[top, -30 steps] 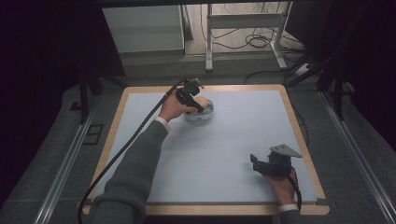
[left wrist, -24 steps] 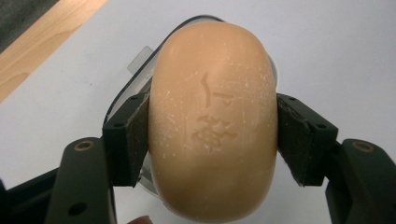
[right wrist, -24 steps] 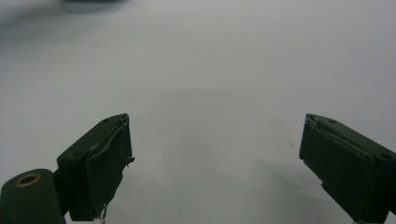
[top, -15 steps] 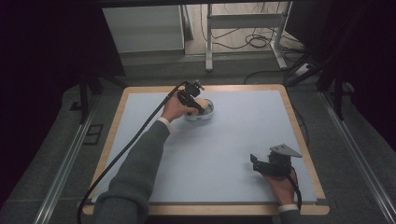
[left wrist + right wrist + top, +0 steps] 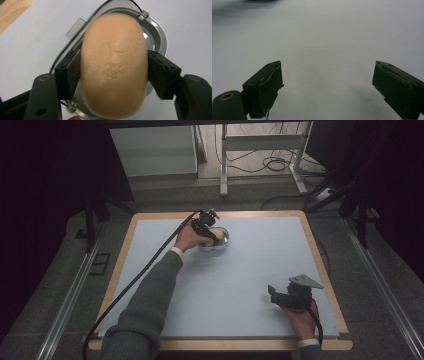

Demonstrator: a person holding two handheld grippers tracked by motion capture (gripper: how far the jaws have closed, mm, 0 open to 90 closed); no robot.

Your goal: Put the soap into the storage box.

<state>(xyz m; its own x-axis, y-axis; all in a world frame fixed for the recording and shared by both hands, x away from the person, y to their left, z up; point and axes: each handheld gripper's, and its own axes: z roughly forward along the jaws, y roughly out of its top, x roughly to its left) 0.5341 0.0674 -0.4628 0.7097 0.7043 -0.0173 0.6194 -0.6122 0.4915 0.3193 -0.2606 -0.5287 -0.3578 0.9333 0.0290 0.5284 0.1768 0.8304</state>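
Note:
In the left gripper view a tan, smooth oval lump sits squeezed between the two black pads, and my left gripper is shut on it. Right beneath it lies a round silvery dish with a clear rim tab. The high view puts the left gripper over that dish at the far middle of the blue mat. My right gripper rests near the front right of the mat, held by a hand. Its jaws stand wide apart over bare mat in the right gripper view, with nothing between them.
A pale blue mat covers the table inside a wooden border. The left gripper's cable trails along the sleeve to the front left. Beyond the table are a metal frame's legs and floor cables.

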